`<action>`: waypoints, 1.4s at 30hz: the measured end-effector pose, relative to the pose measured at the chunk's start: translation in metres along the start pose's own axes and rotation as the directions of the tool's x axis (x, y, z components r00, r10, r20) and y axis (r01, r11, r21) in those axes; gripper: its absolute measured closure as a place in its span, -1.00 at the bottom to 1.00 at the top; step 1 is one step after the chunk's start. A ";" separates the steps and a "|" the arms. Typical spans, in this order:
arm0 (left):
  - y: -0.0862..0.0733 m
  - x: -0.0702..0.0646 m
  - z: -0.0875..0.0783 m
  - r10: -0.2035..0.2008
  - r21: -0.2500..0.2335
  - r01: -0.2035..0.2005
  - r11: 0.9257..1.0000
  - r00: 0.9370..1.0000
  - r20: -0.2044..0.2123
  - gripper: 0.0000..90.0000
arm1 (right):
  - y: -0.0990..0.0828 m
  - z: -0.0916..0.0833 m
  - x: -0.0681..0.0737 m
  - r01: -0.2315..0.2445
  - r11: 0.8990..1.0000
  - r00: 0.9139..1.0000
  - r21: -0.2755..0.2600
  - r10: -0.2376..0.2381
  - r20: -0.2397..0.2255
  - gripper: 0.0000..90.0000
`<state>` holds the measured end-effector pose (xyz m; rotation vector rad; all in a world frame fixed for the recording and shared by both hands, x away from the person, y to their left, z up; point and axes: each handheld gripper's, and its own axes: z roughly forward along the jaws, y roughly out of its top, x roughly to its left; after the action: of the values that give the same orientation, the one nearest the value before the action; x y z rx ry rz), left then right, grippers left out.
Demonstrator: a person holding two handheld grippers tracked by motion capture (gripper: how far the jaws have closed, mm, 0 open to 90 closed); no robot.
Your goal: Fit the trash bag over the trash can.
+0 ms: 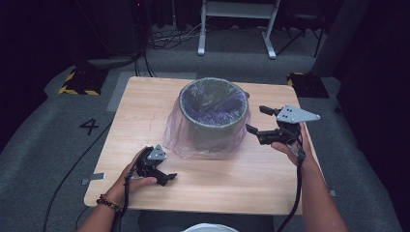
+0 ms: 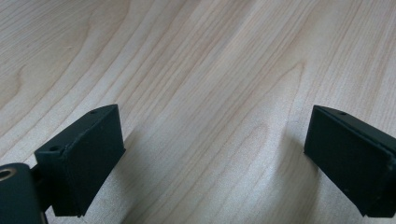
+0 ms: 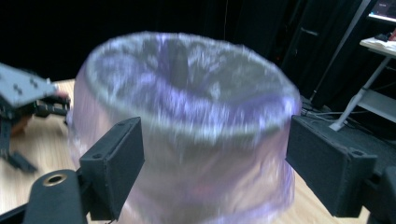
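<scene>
Grey bin [image 1: 212, 116] stands mid-table [image 1: 145, 96], pinkish liner bag [image 1: 176, 137] draped over its rim and skirting down the sides. Right gripper [image 1: 257, 120], jaws wide and empty, faces the bin's side, likely to tug the liner. Left gripper [image 1: 164, 178] rests low, spread wide, empty

This looks like a lab or recording studio set up for test work. A plain wooden bench [image 1: 145, 96] stands alone on grey carpet [image 1: 43, 145], ringed by black curtains [image 1: 29, 38]. A figure 4 [image 1: 89, 126] is marked on the floor beside it, and tape strips [image 1: 93, 178] mark the bench's place. Yellow-and-black hazard-striped bases [image 1: 77, 83] sit at the far corners, cables [image 1: 159, 38] trail over the floor, and a white metal frame [image 1: 237, 24] stands behind.
</scene>
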<state>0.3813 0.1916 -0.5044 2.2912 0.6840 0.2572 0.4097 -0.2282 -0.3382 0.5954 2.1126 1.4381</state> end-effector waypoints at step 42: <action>0.000 0.000 0.000 0.003 0.000 -0.003 1.000 1.000 0.002 -0.90 | 0.052 0.114 0.001 0.013 0.905 0.999 0.425 0.011 -0.053 -0.60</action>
<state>0.3816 0.1917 -0.5044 2.2926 0.6800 0.2565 0.4844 -0.1285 -0.3247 0.7195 2.4902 0.9977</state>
